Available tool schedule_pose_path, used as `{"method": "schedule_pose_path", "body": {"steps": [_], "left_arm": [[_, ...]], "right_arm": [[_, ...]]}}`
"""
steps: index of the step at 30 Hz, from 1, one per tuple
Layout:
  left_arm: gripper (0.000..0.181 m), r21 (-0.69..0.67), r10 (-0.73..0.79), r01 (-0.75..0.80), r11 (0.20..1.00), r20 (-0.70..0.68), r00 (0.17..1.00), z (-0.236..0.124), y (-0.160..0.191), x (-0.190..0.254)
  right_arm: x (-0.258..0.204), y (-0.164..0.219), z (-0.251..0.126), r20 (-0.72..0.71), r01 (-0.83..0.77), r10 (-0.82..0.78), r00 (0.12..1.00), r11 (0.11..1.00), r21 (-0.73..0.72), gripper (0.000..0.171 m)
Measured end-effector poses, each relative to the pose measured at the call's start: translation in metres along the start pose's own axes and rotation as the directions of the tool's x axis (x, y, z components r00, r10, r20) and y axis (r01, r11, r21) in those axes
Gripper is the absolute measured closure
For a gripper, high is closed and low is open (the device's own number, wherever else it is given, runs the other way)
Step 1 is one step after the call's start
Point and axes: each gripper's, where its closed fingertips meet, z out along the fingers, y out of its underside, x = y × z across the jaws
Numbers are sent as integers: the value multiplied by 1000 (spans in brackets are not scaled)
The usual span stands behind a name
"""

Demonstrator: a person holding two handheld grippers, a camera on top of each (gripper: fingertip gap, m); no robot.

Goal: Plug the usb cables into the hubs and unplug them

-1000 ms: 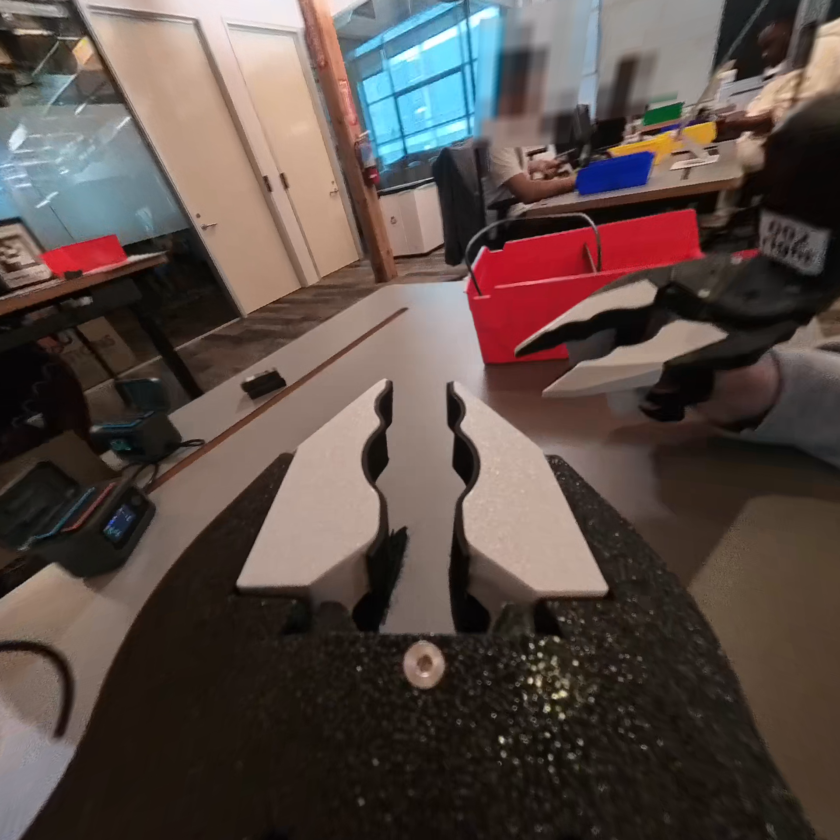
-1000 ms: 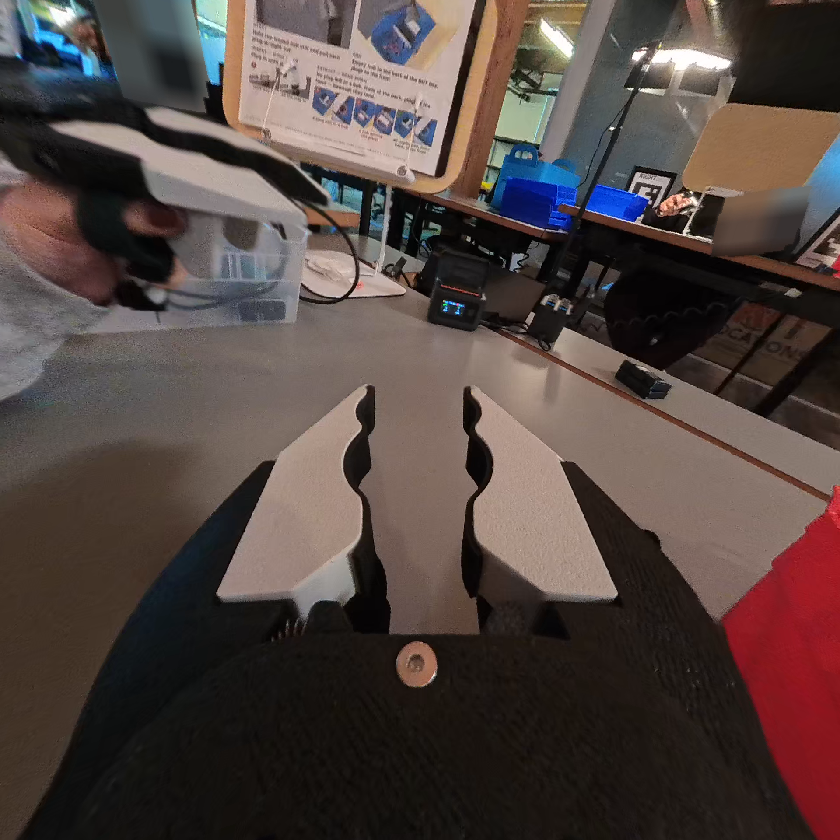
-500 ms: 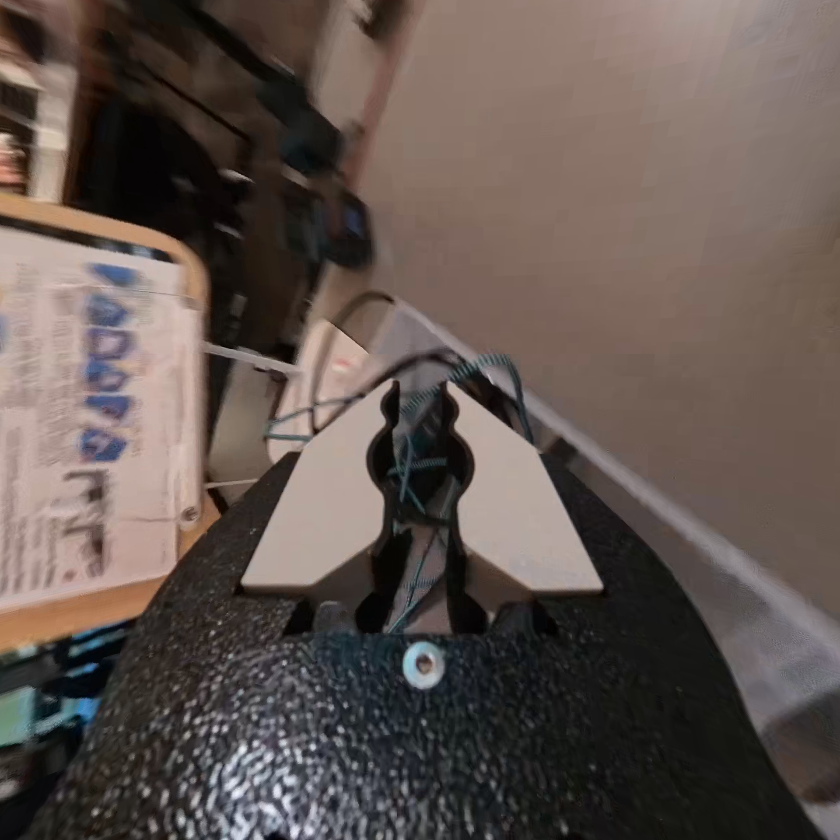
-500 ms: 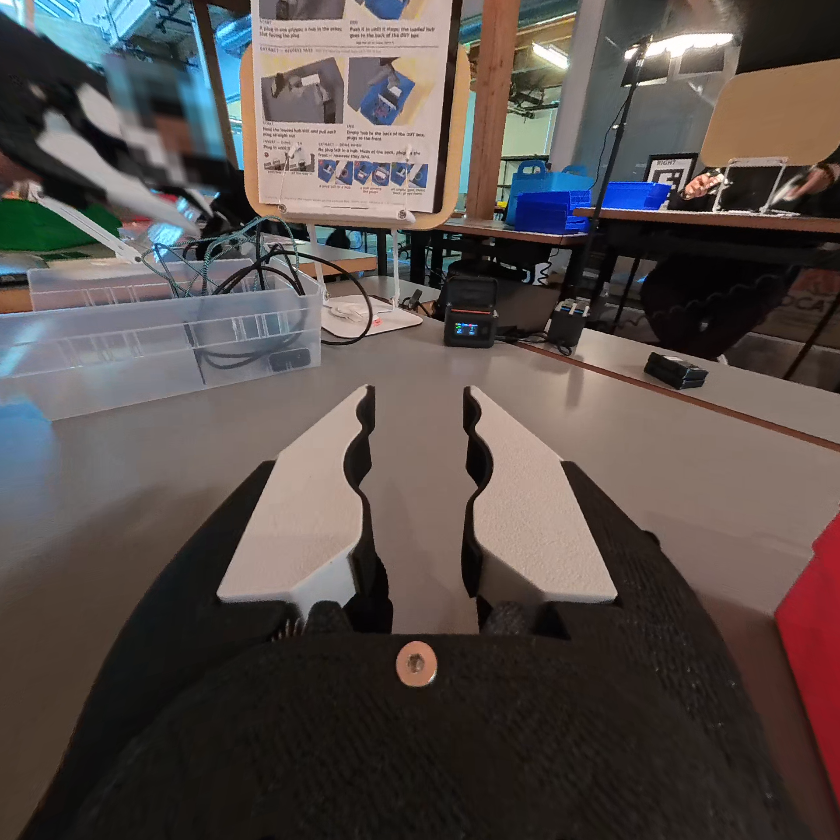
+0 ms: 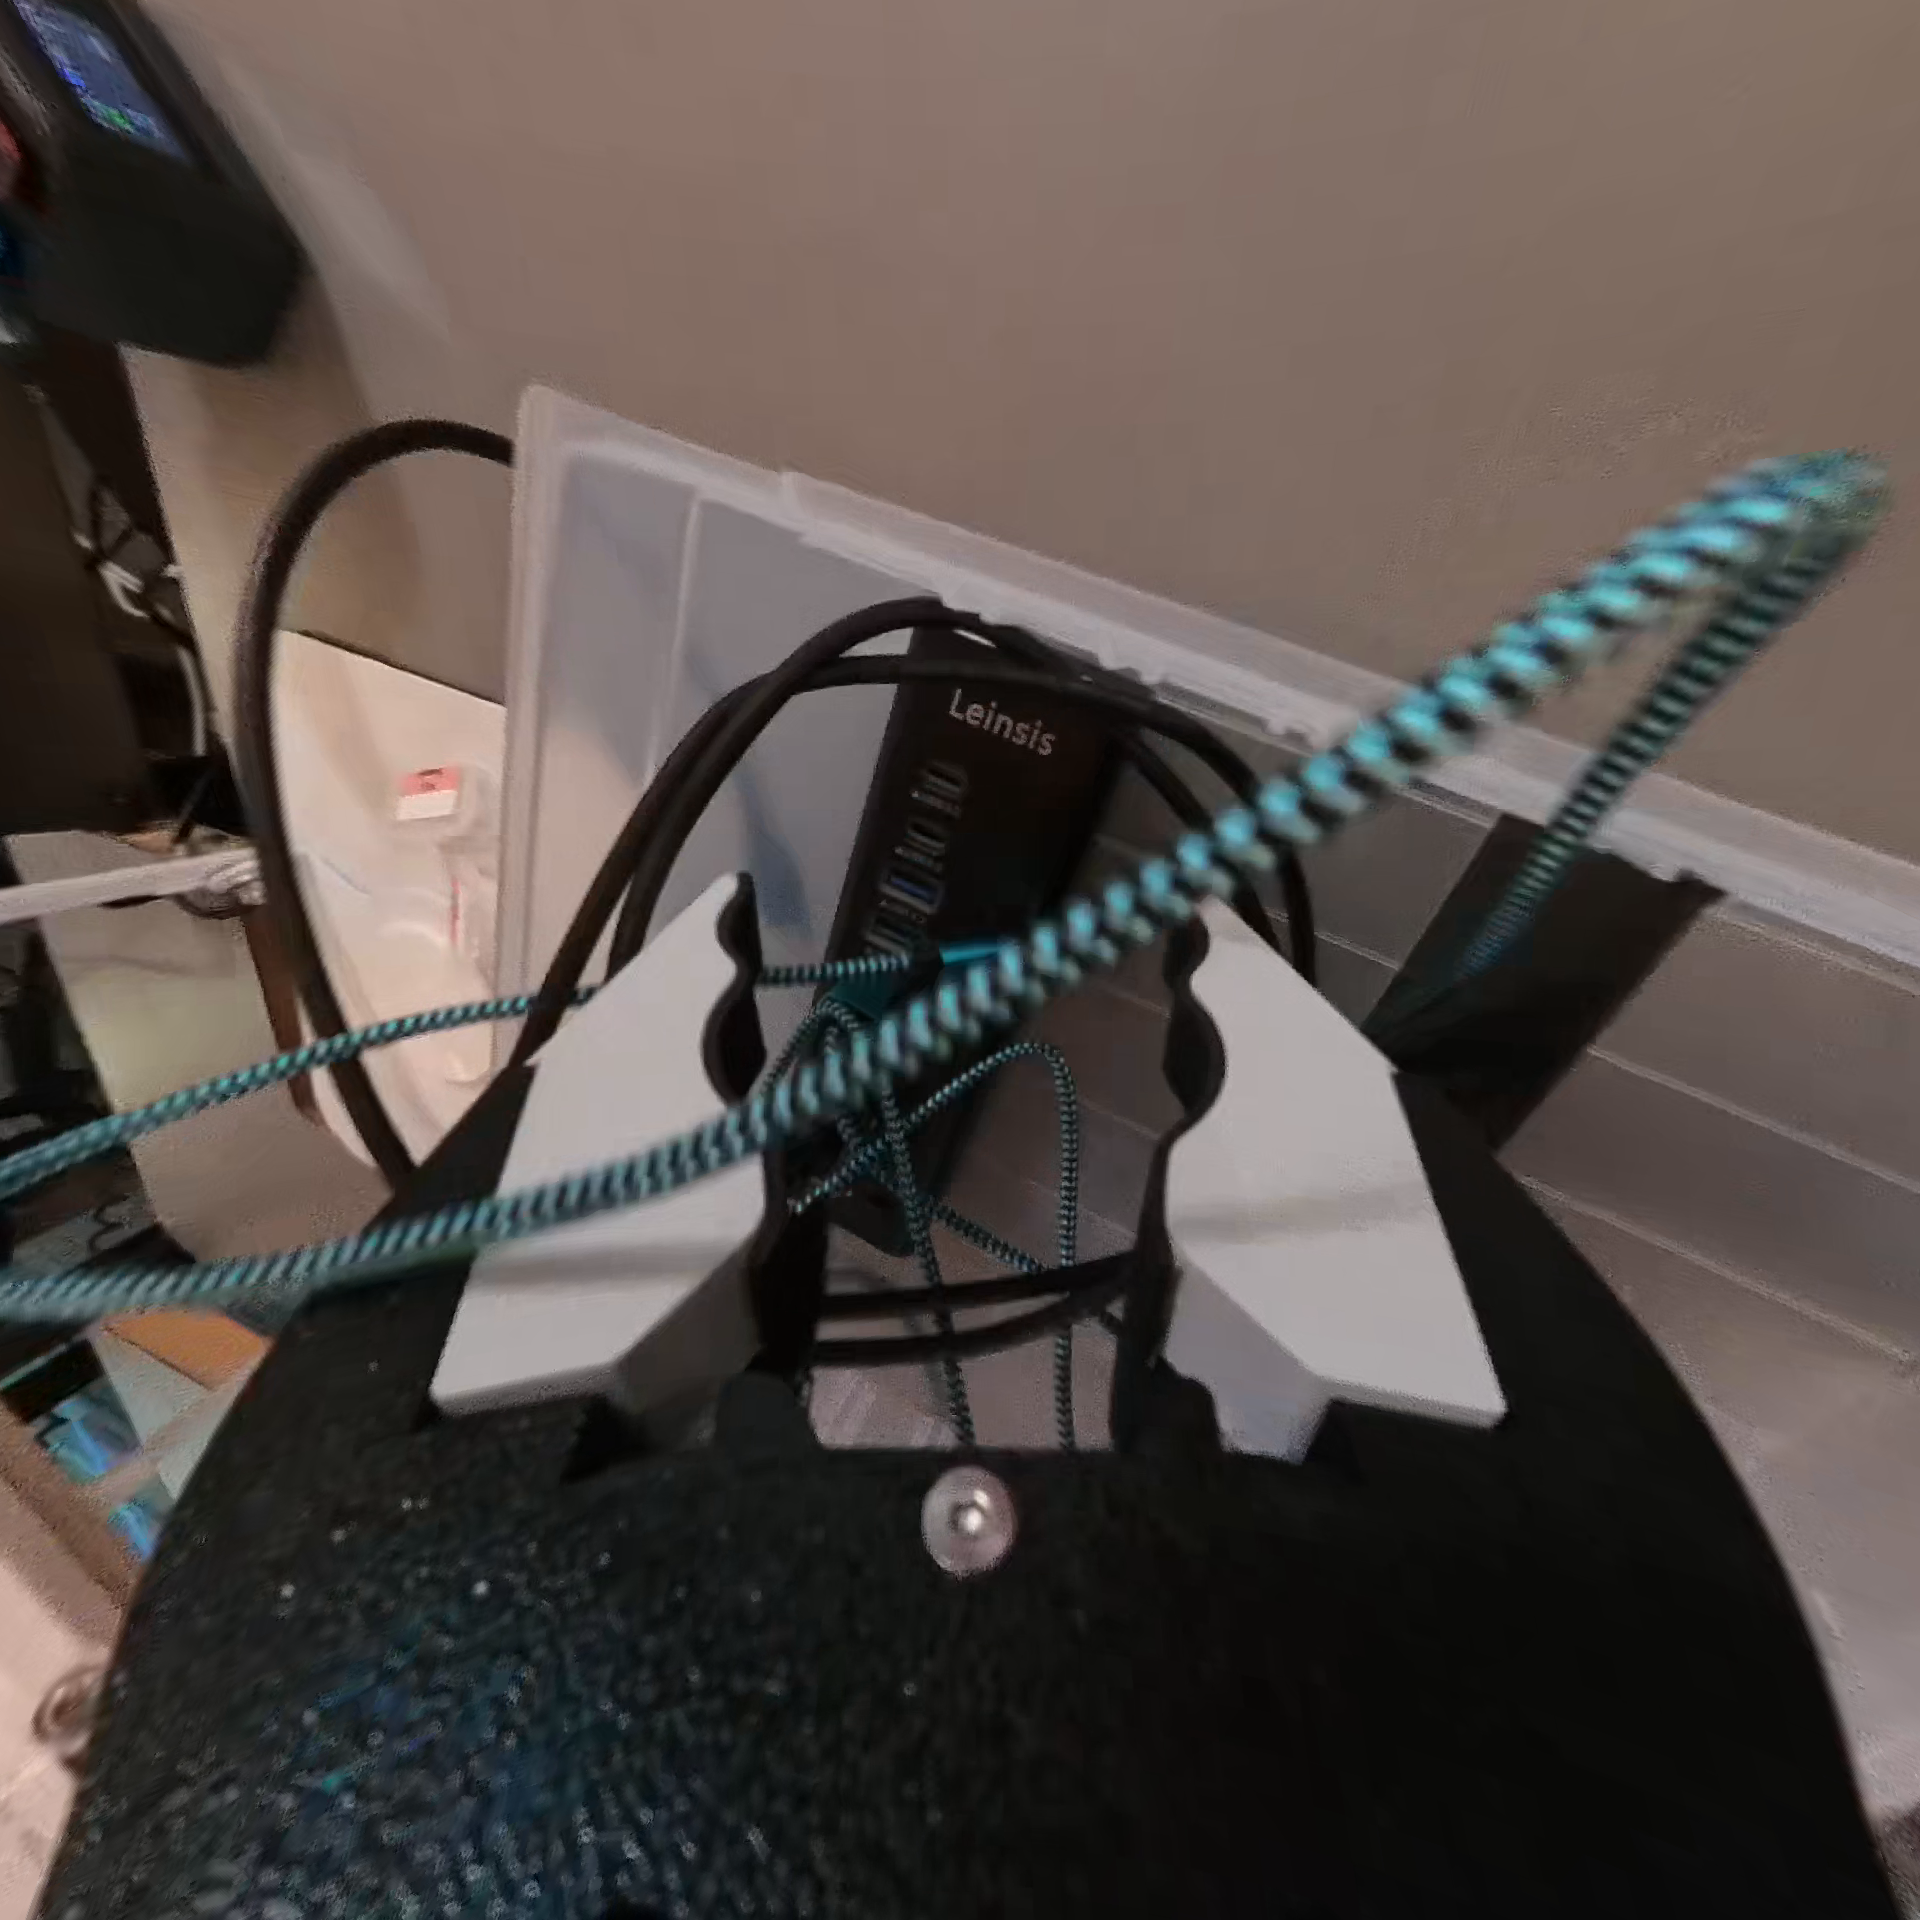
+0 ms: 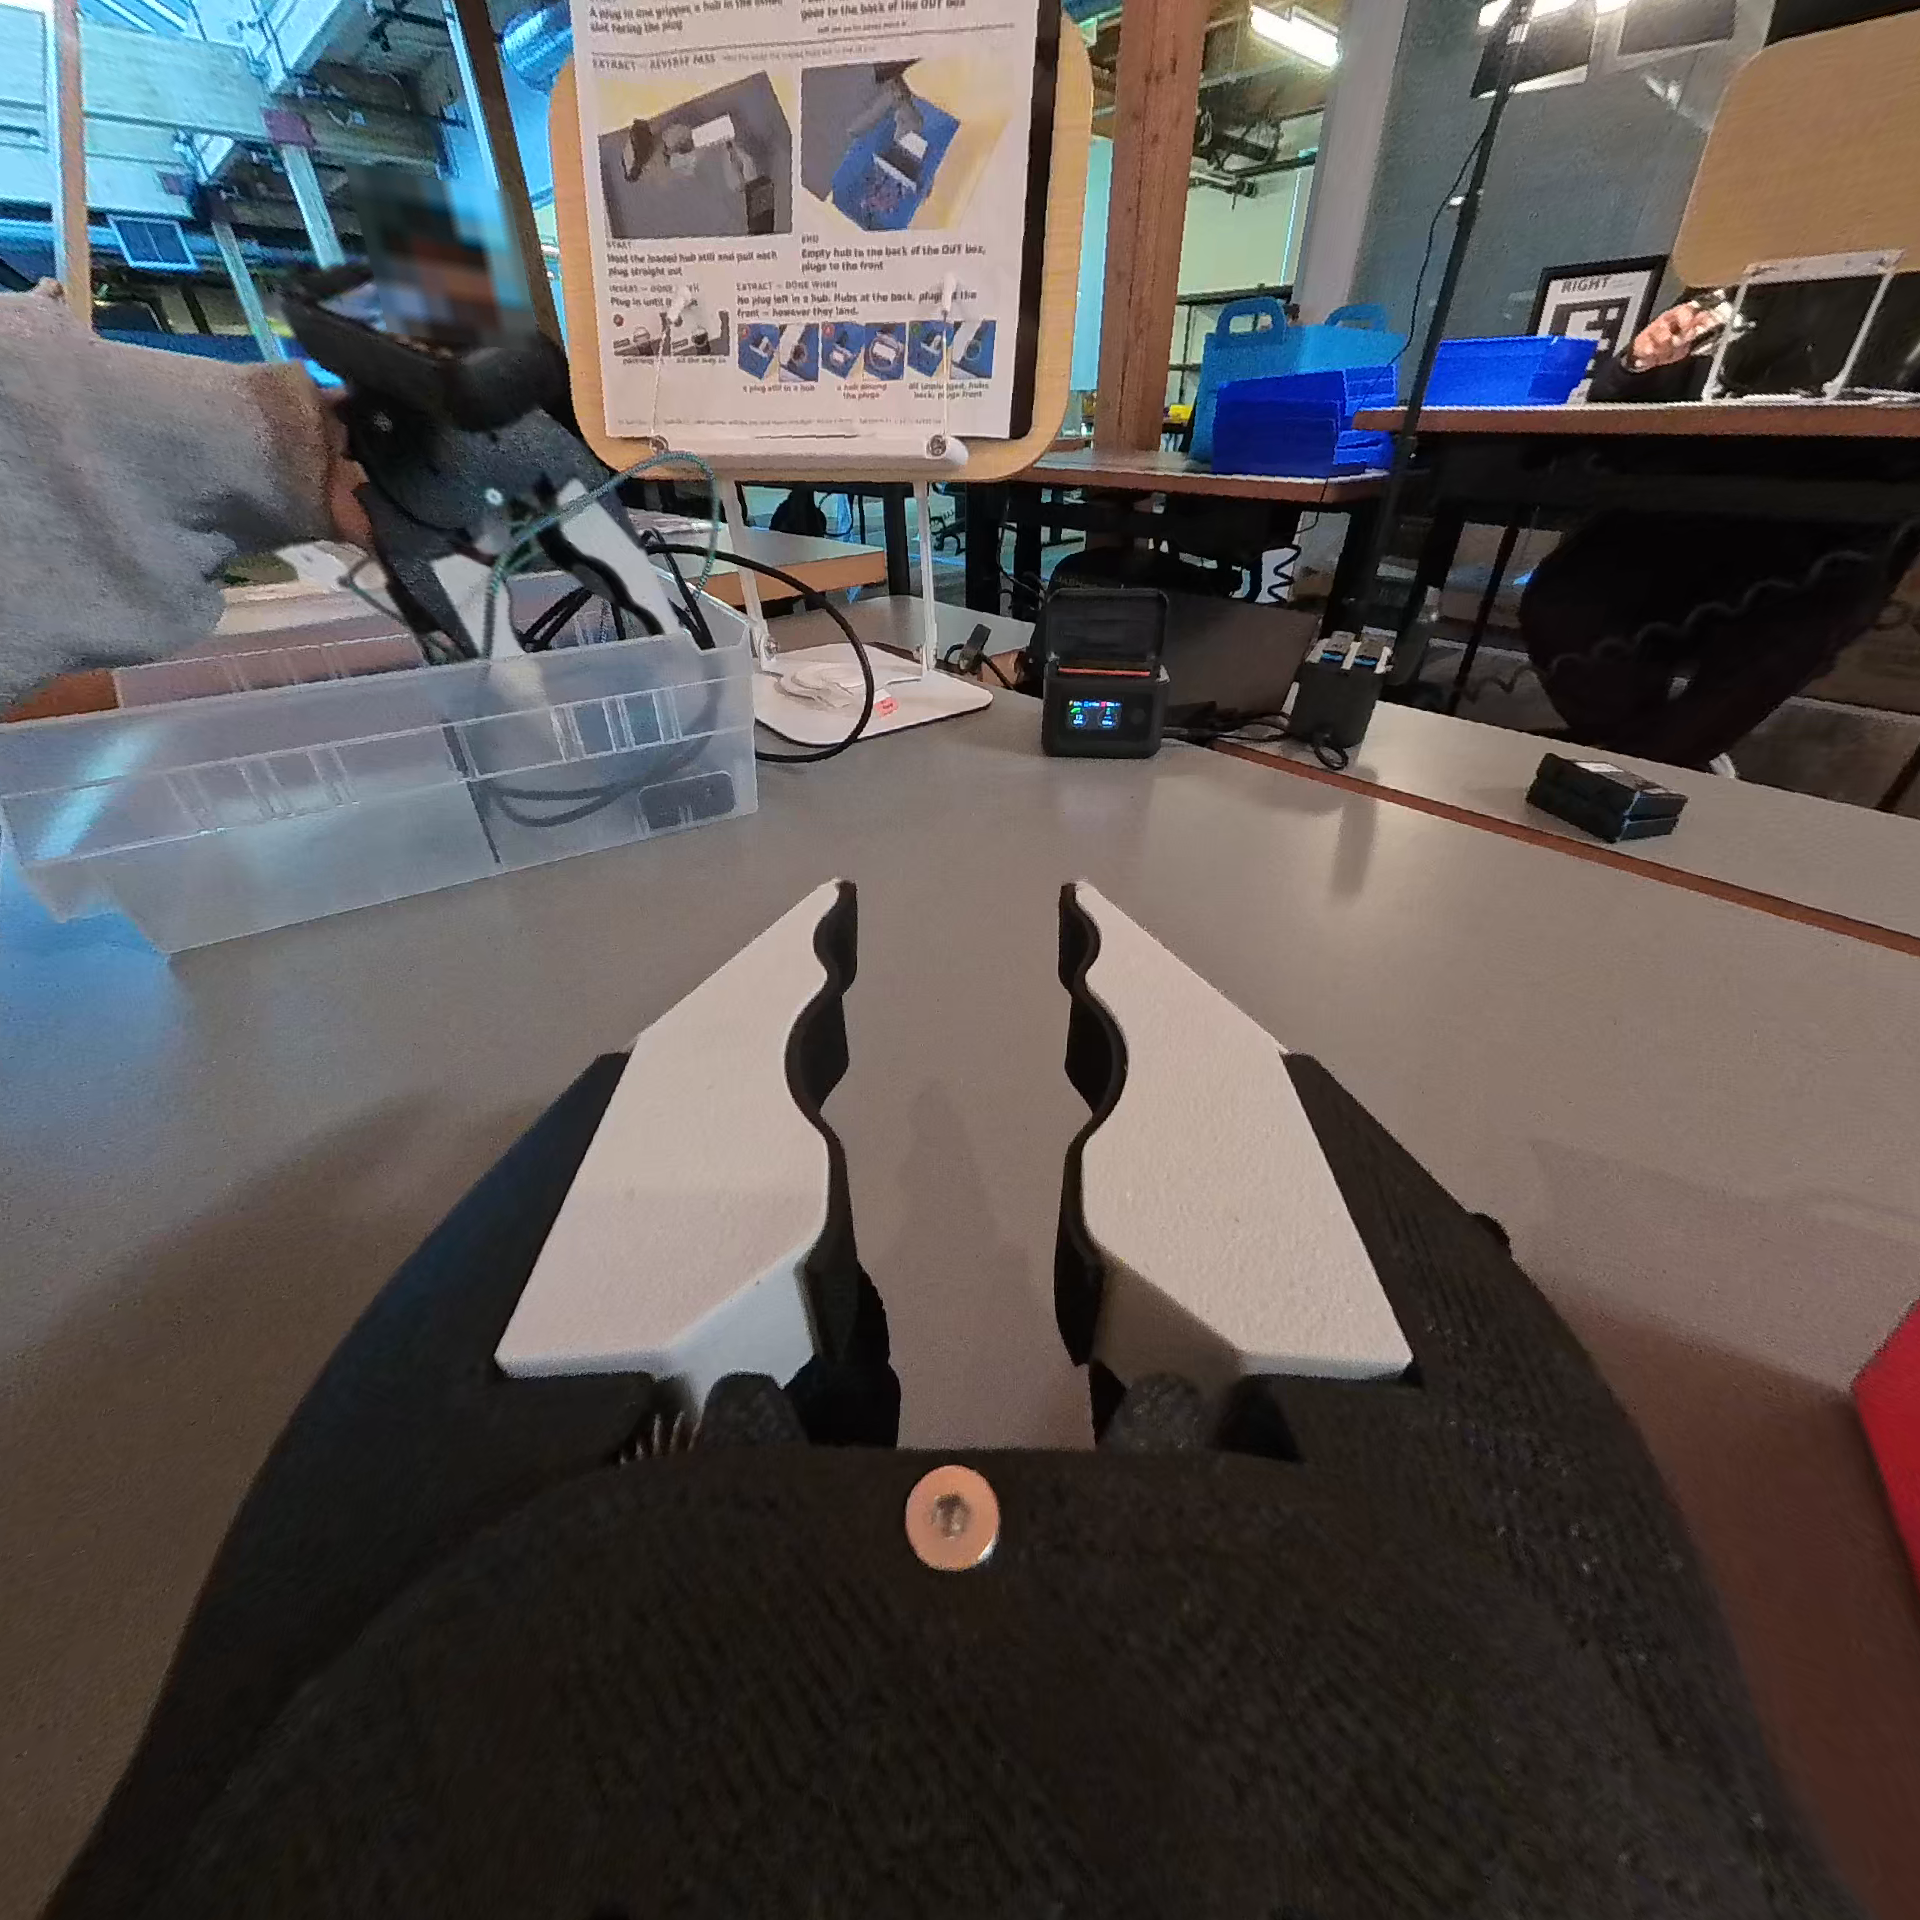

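My left gripper (image 5: pixel 966 914) is open and points down into a clear plastic bin (image 5: pixel 644 644). A black USB hub (image 5: pixel 987 821) stands in the bin just beyond and between the fingertips. A teal braided cable (image 5: pixel 1143 894) crosses in front of both fingers, not gripped. Thinner teal strands and black cables (image 5: pixel 665 810) lie tangled between the jaws. My right gripper (image 6: pixel 956 894) is open and empty, low over the grey table (image 6: pixel 1351 987). In the right wrist view the left gripper (image 6: pixel 499 551) dips into the bin (image 6: pixel 416 790) at far left.
An instruction board on a stand (image 6: pixel 821 208) is behind the bin. A small black device with a lit screen (image 6: pixel 1101 696) and a black pack (image 6: pixel 1605 795) sit on the table beyond. A red bin's edge (image 6: pixel 1891 1455) is at right. Blue bins (image 6: pixel 1299 405) sit on a far table. One gripper's finger ends stand about 35 cm off the other's.
My left gripper has swung away from the red bin, gone down into the clear bin among the cables and opened wider. My right gripper has stayed open over the table.
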Motion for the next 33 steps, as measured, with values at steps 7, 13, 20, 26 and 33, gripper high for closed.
{"method": "schedule_pose_path", "body": {"steps": [7, 13, 20, 26, 33], "left_arm": [[121, -135, 55, -73, 988, -132, 990, 25, 12, -2], [128, -141, 148, -170, 975, -150, 978, 25, 11, -3], [119, -193, 212, -249, 949, -194, 958, 38, 16, 3], [115, -195, 200, -240, 951, -203, 958, 45, 13, -1], [117, -195, 188, -227, 954, -201, 961, 45, 13, -2]], "right_arm": [[-1, 8, 4, 3, 6, -6, 1000, 999, -39, 134], [-2, 13, 6, 5, 10, -9, 1000, 998, -64, 134], [-4, 17, 8, 15, 2, -1, 1000, 997, -82, 134], [-5, 20, 10, 26, -6, 9, 1000, 995, -97, 134], [-9, 21, 11, 39, -2, 6, 999, 994, -105, 133]]}}
